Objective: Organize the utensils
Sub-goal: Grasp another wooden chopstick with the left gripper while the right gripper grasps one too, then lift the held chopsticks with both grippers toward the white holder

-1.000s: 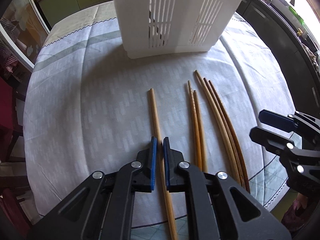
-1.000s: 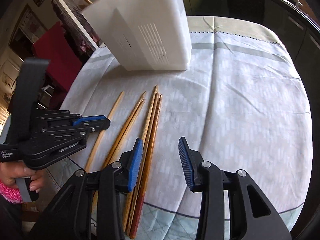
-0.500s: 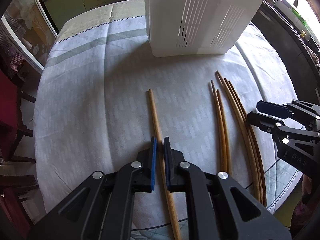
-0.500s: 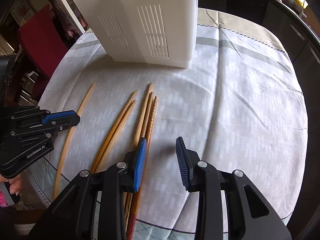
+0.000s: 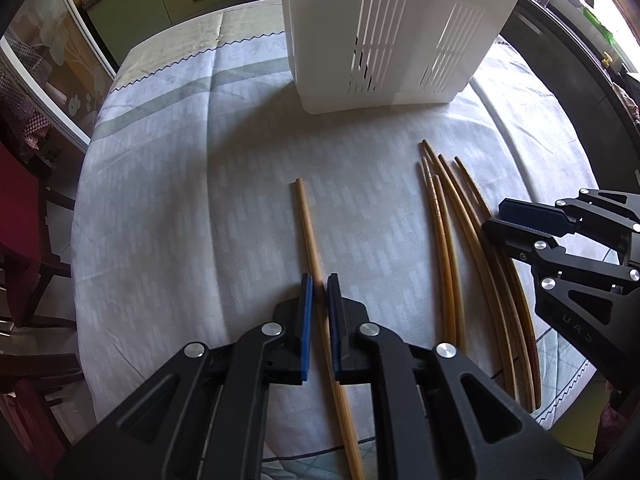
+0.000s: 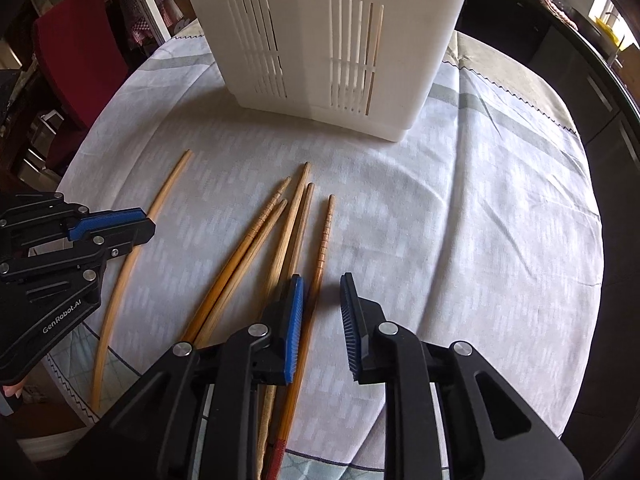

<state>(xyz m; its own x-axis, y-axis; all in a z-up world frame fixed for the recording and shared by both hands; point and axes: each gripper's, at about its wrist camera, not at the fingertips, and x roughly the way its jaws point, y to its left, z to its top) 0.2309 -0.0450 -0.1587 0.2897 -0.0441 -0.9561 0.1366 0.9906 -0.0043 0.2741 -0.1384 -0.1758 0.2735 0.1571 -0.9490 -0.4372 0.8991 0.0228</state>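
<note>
Left hand-held gripper [image 5: 318,292]: your blue pads sit either side of the lone pale chopstick [image 5: 310,240] with a sliver of gap showing — narrowed around it, but I cannot tell whether they actually bite. The spacing matches a second ago, so no squeeze has happened yet.

Right hand-held gripper [image 6: 320,300]: released, jaws wide. It has slid forward over the bundle; its left pad now lies over the middle sticks, and the ridged reddish chopstick [image 6: 324,236] runs up between the jaws.

Chopstick bundle [image 6: 276,240]: five sticks fanned on the near part of the desk [image 6: 460,240], tips pointing far, thick ends toward you, overlapping there. The lone pale one lies apart on the left.

What changed: both grippers have crept toward the far side, so the white slotted caddy [image 6: 320,40] looms larger in both views. The sticks themselves have not shifted — all six lie flat on the cloth.

Caddy: upright at the far edge, and through a right-hand slot you can see one thin stick [image 6: 374,56] already standing inside.

Meaning for the task, as I judge it: you are lined up, not loaded. Close the left on the lone stick first; for the right, centre on one stick, or the neighbours may drag along.
</note>
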